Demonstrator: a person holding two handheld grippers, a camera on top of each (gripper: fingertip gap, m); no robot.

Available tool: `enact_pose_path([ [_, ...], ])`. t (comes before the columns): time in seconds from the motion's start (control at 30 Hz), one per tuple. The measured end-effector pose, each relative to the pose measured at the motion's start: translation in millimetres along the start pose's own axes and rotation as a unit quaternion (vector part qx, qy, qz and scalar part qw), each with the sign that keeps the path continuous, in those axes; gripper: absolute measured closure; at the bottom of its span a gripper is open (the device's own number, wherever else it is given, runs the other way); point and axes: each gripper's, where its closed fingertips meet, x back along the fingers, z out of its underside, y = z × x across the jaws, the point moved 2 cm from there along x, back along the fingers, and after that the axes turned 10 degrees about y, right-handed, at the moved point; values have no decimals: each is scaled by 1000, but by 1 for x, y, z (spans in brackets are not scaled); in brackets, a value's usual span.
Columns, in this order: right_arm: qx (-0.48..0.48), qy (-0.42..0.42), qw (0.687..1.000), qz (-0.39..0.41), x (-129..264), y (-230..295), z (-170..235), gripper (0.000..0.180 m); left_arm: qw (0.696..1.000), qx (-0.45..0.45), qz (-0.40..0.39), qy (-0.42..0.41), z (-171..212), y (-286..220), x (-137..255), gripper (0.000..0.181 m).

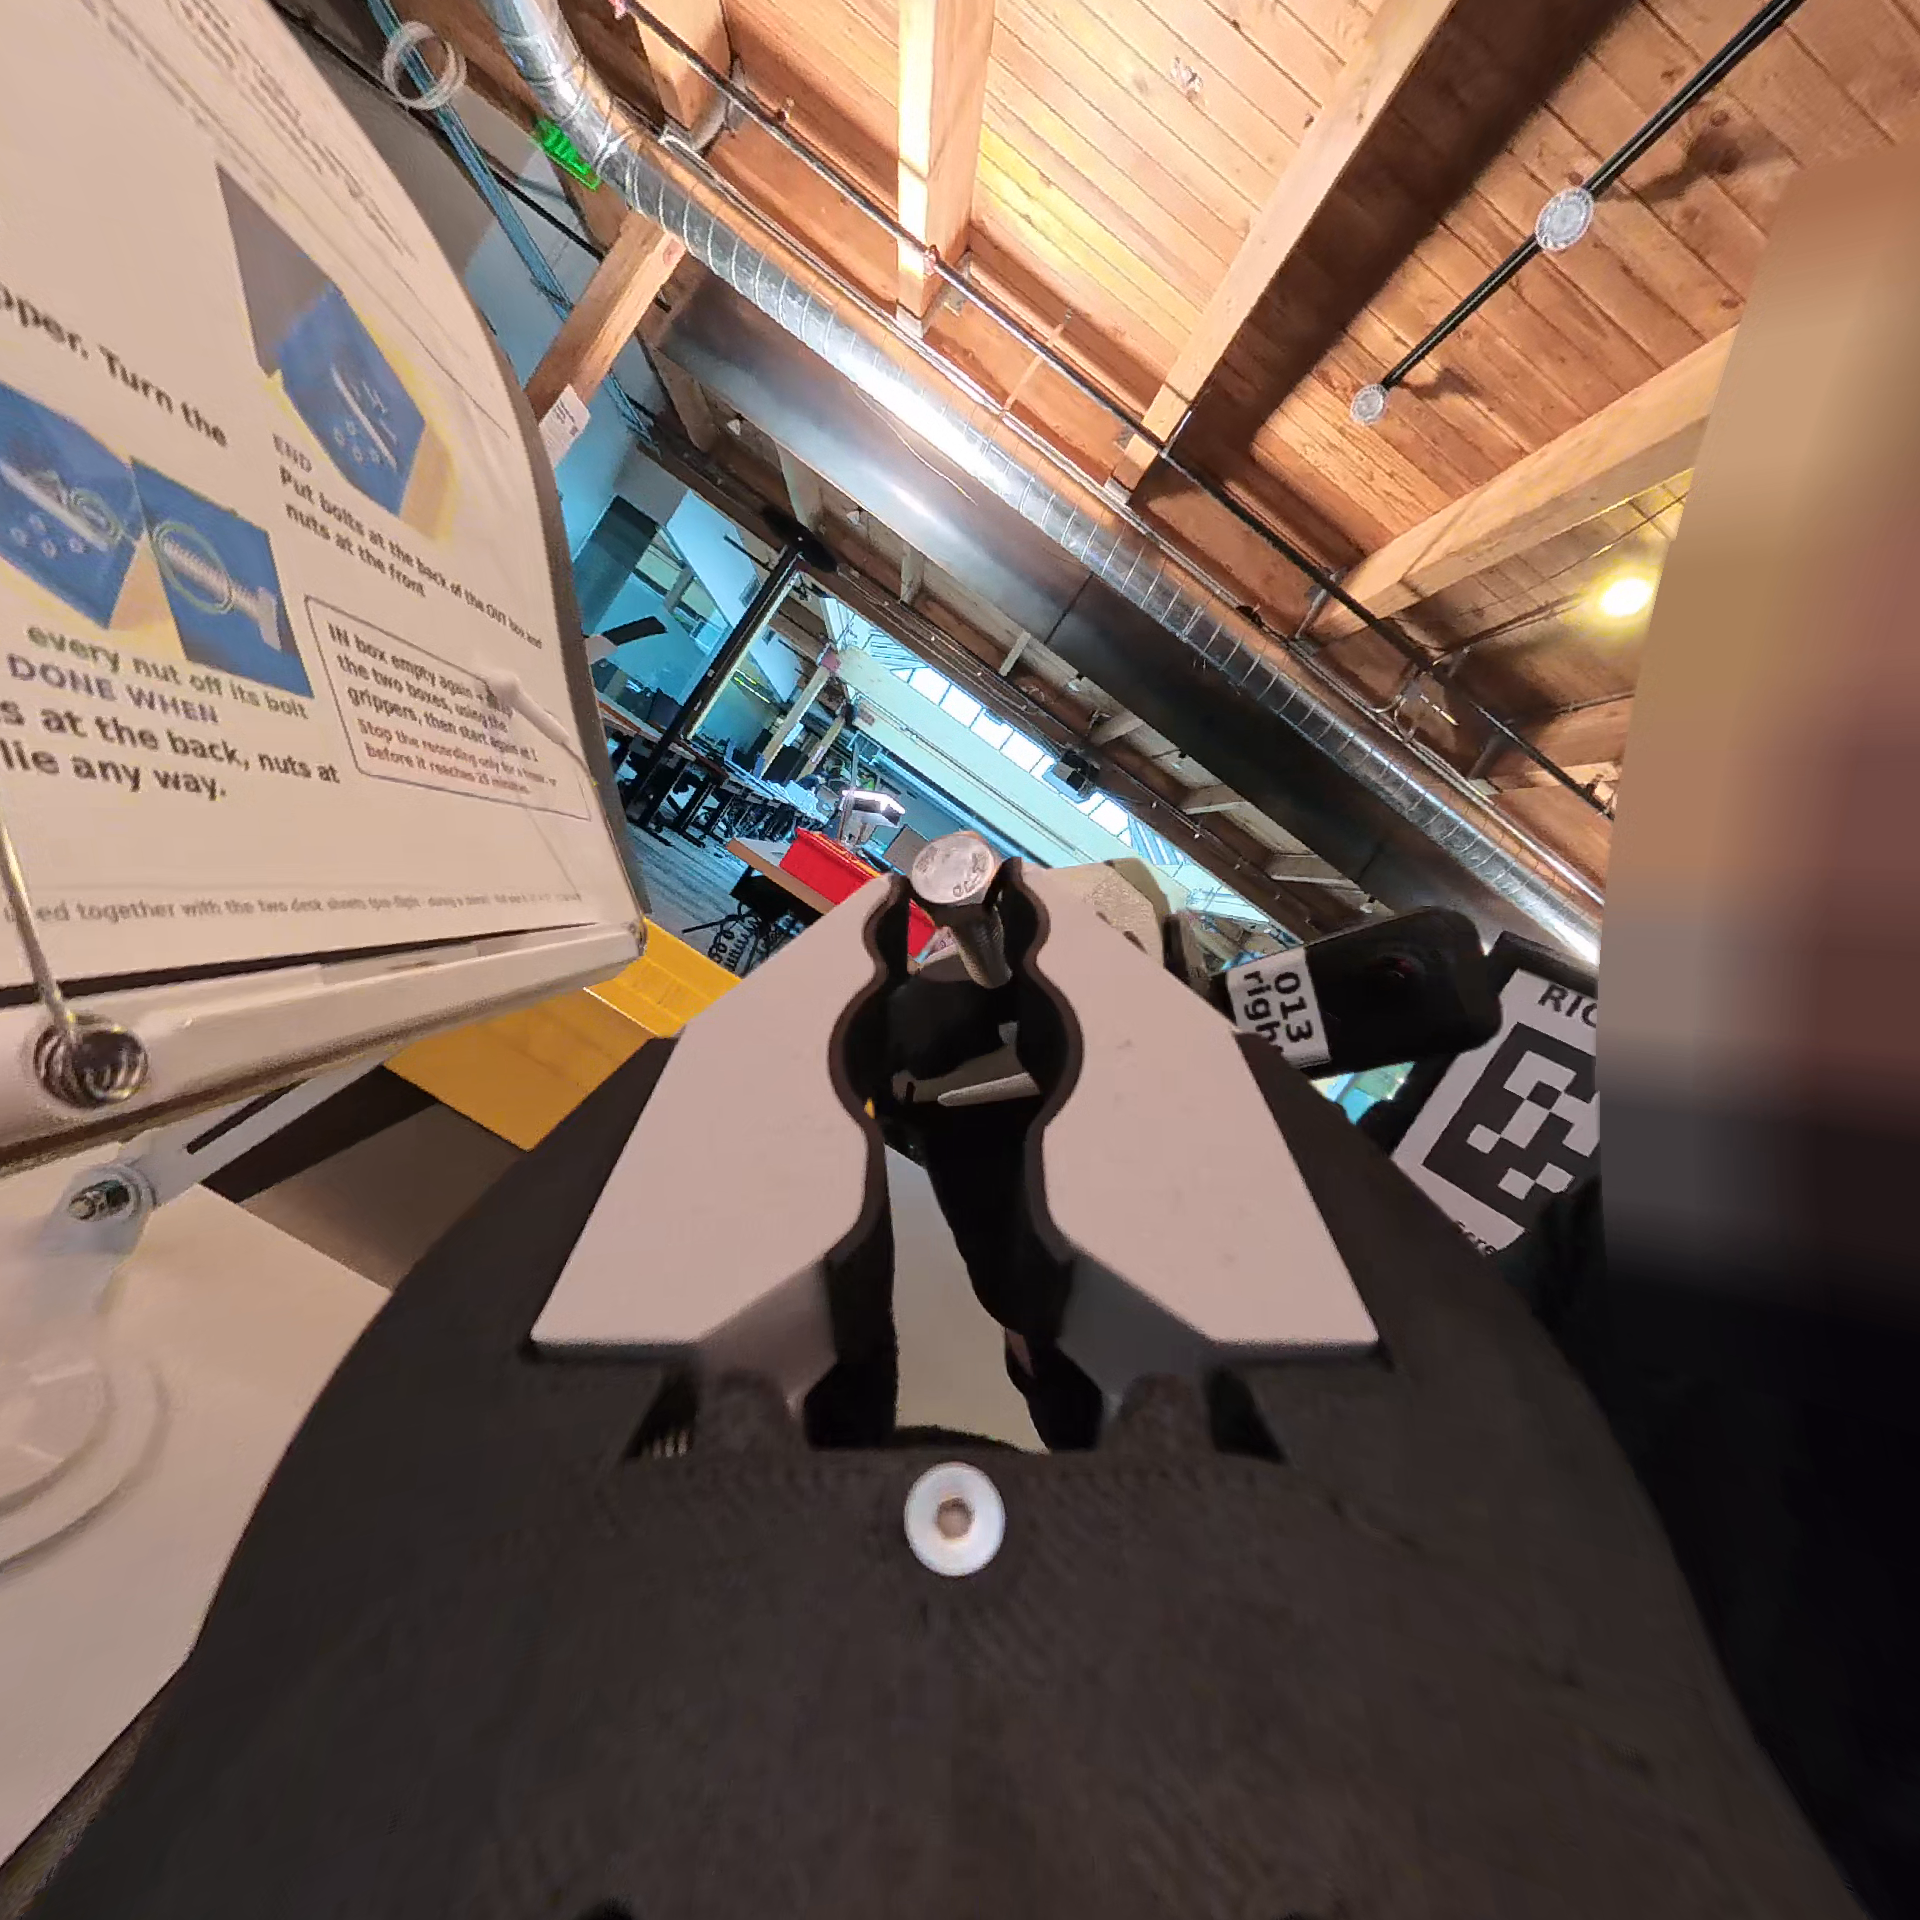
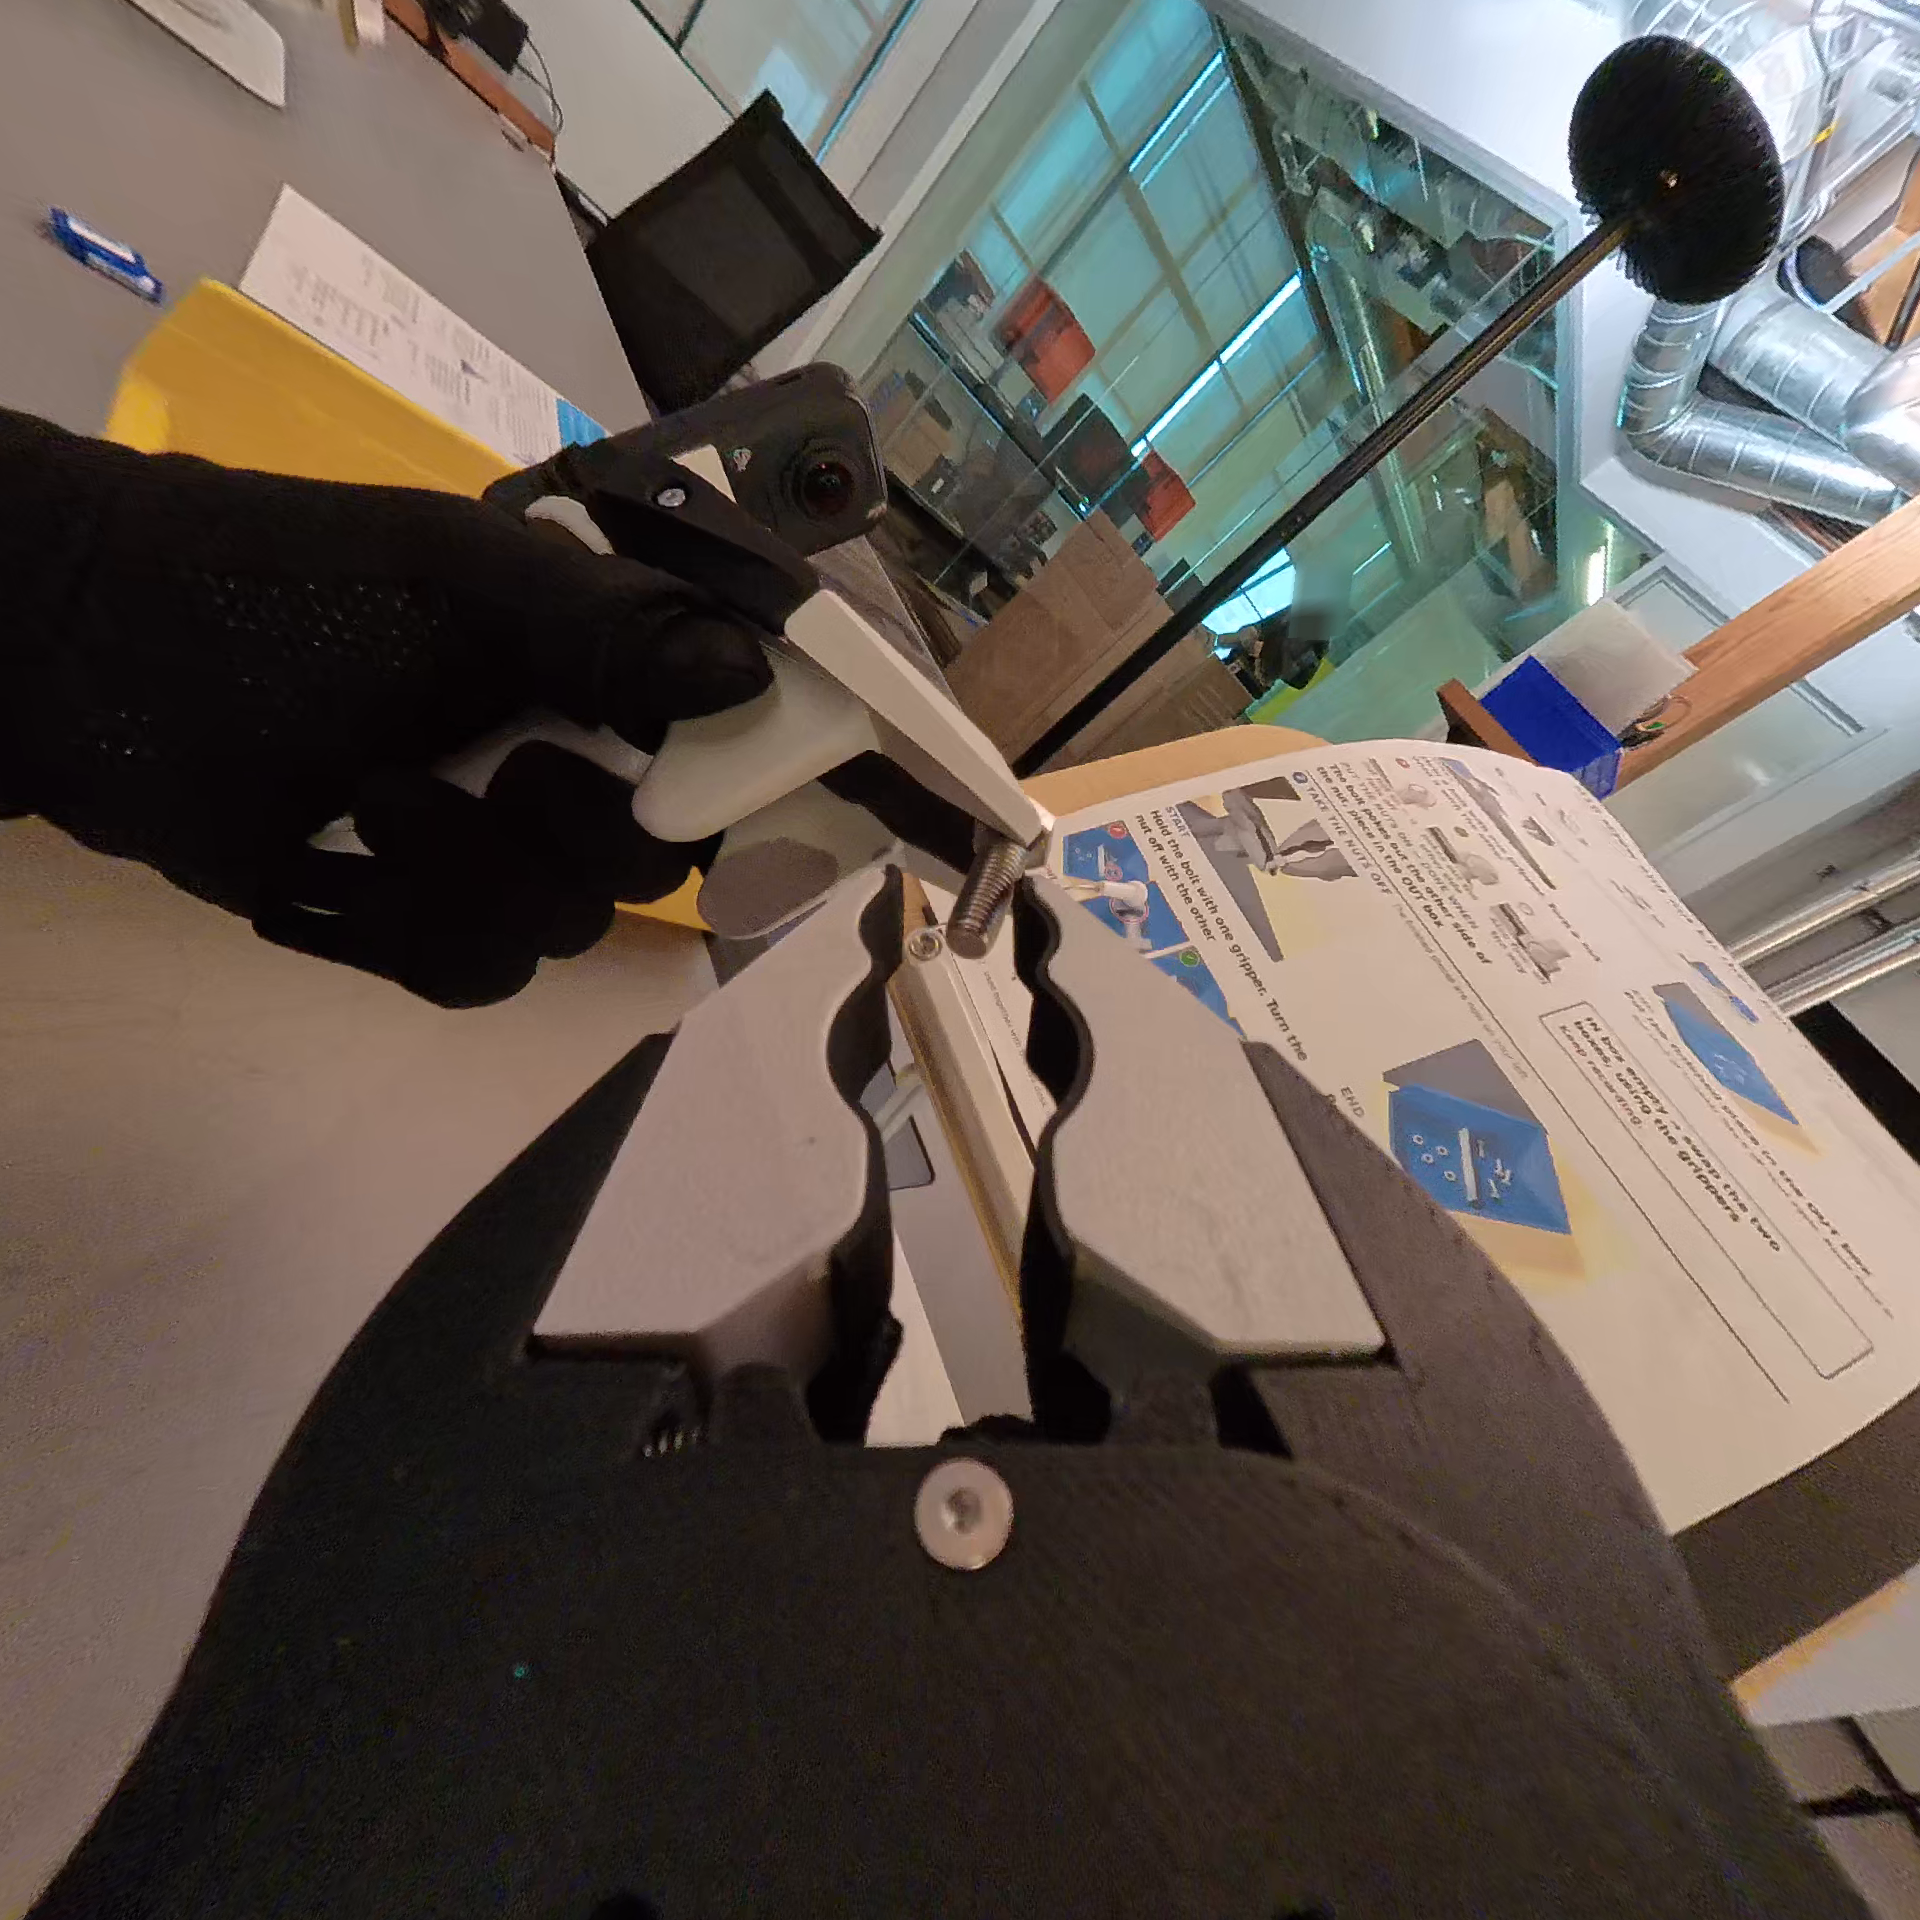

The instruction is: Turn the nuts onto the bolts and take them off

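My left gripper (image 1: 951, 896) is shut on a steel bolt (image 1: 954, 871). The bolt's head sits just above the tips and its shank runs down between the fingers. In the right wrist view a black-gloved hand (image 2: 312, 675) holds the left gripper (image 2: 1031, 831), which pinches the bolt (image 2: 982, 899) near its head. The threaded end points at my right gripper (image 2: 956, 891). The right gripper's jaws stand a little apart, with the bolt's end between the tips, close to the right finger. I see no nut. The right gripper's camera (image 1: 1387, 982) shows behind the bolt in the left wrist view.
An instruction sheet on a stand (image 1: 260, 540) is close on the left, and it lies right behind the bolt in the right wrist view (image 2: 1455, 987). A yellow bin (image 1: 540, 1049) (image 2: 260, 405) sits on the grey table (image 2: 208, 1195). Less than 4 cm separates the two grippers' tips.
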Motion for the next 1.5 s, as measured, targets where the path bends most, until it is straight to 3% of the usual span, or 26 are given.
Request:
enact_pose_path([
  [0.4, 3, -1, 1000, 16, 5, -5, 0, 180, 998, 48, 46, -14, 7, 1, -5, 164],
  [0.5, 1, -9, 1000, 14, 7, -5, -2, 179, 997, 54, 57, -12, 9, -1, -8, 165],
  [0.63, 17, -5, 1000, 23, 6, -6, -2, 150, 996, 60, 62, -19, 8, 0, -7, 164],
  [1.1, 61, 22, 997, 40, 2, -1, 3, 169, 993, 78, 78, -36, 6, -2, -7, 164],
  [1.5, 51, 12, 998, 42, 3, -2, 0, 168, 991, 90, 84, -47, 6, -4, -8, 164],
])
